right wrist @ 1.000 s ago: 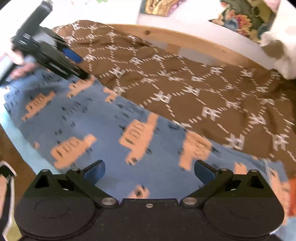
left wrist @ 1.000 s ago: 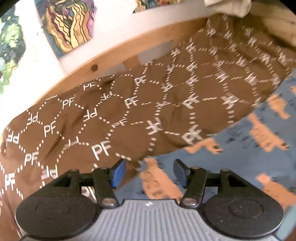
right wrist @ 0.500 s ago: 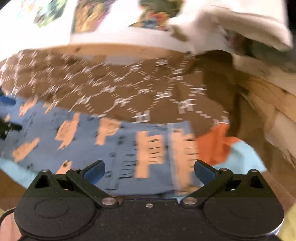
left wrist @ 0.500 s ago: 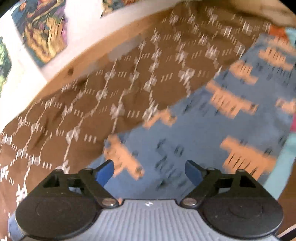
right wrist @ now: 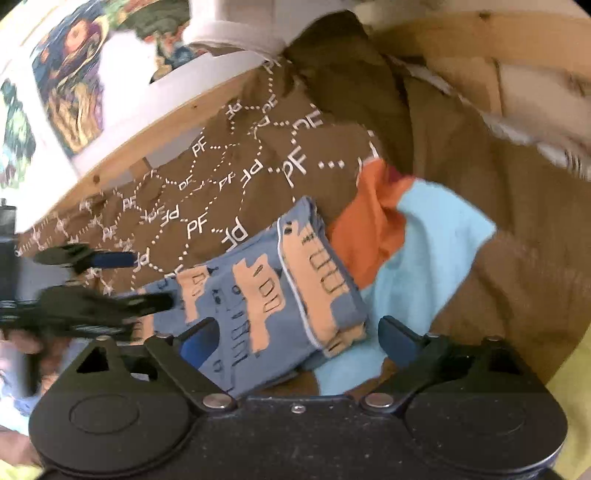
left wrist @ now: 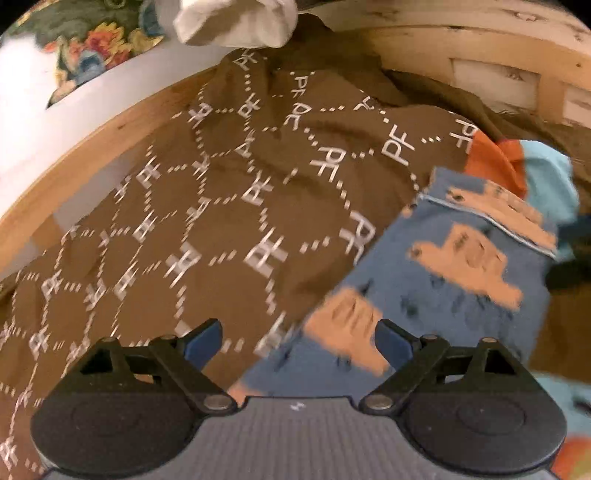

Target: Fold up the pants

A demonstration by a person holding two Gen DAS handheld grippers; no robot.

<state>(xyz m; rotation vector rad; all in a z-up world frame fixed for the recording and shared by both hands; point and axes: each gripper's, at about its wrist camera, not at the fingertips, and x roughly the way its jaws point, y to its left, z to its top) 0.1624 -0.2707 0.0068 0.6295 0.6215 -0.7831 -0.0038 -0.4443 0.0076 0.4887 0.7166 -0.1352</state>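
The pants (left wrist: 436,295) are blue with orange truck prints and lie on a brown patterned blanket (left wrist: 221,221); in the right wrist view the pants (right wrist: 266,295) show a hemmed end near the middle. My left gripper (left wrist: 301,341) is open and empty, just above the pants' edge. My right gripper (right wrist: 299,334) is open and empty over the hemmed end. The left gripper (right wrist: 122,280) also shows at the left of the right wrist view, open beside the pants.
A light blue and orange cloth (right wrist: 424,240) lies right of the pants. A wooden bed rail (left wrist: 92,147) runs behind the blanket. A white cloth (left wrist: 236,18) hangs at the top. The wall holds colourful pictures (right wrist: 70,81).
Both grippers swung right along the pants toward the hemmed end. The left gripper opened wider. The orange and light blue cloth came into view.
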